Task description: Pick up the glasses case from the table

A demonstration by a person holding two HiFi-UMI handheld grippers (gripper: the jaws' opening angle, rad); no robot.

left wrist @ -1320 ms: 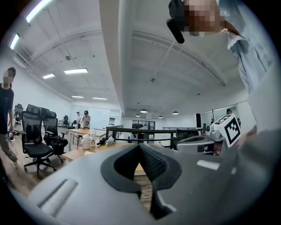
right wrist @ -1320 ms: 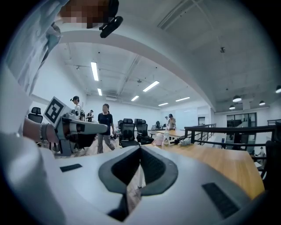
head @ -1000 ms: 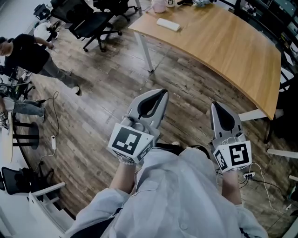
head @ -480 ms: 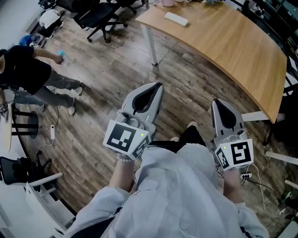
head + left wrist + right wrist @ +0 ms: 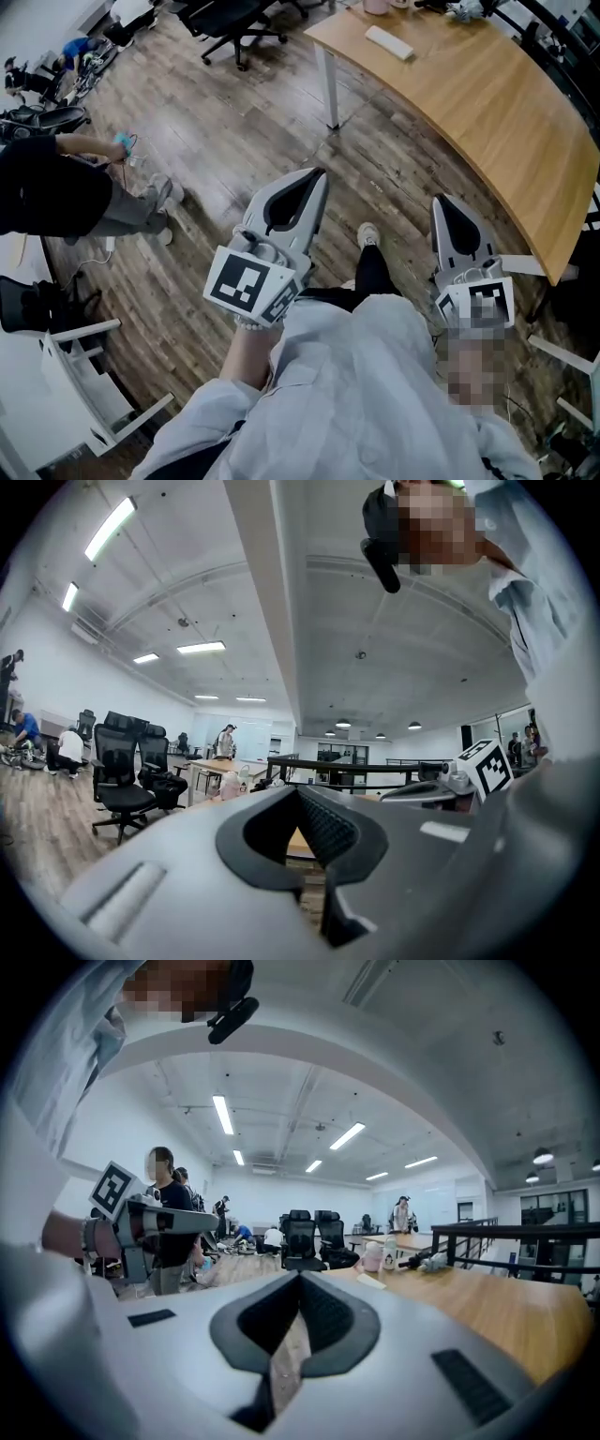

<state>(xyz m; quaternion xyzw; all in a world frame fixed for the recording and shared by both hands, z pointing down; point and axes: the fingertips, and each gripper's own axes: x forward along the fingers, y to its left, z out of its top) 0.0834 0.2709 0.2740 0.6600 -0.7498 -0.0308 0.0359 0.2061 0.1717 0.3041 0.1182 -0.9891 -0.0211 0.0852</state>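
Note:
The glasses case [image 5: 388, 42] is a flat white oblong lying near the far left end of the curved wooden table [image 5: 506, 112]. It also shows small in the right gripper view, as the case [image 5: 368, 1282] on the table [image 5: 487, 1316]. My left gripper [image 5: 319, 174] and right gripper [image 5: 448, 199] are held level over the wooden floor, well short of the table. Both are shut with nothing between the jaws. Their tips show closed in their own views, left gripper [image 5: 298, 789] and right gripper [image 5: 300, 1274]. My own shoe [image 5: 367, 234] shows between them.
A white table leg [image 5: 330, 89] stands ahead of the left gripper. Black office chairs [image 5: 234, 17] are at the far left. A person in black [image 5: 56, 192] crouches at the left by cables. A pink cup [image 5: 375, 6] sits beyond the case. White furniture [image 5: 84, 375] stands at the lower left.
I have walked toward the table, so the table and case sit lower and further right in the head view. The person at left has bent down. Both grippers stay shut.

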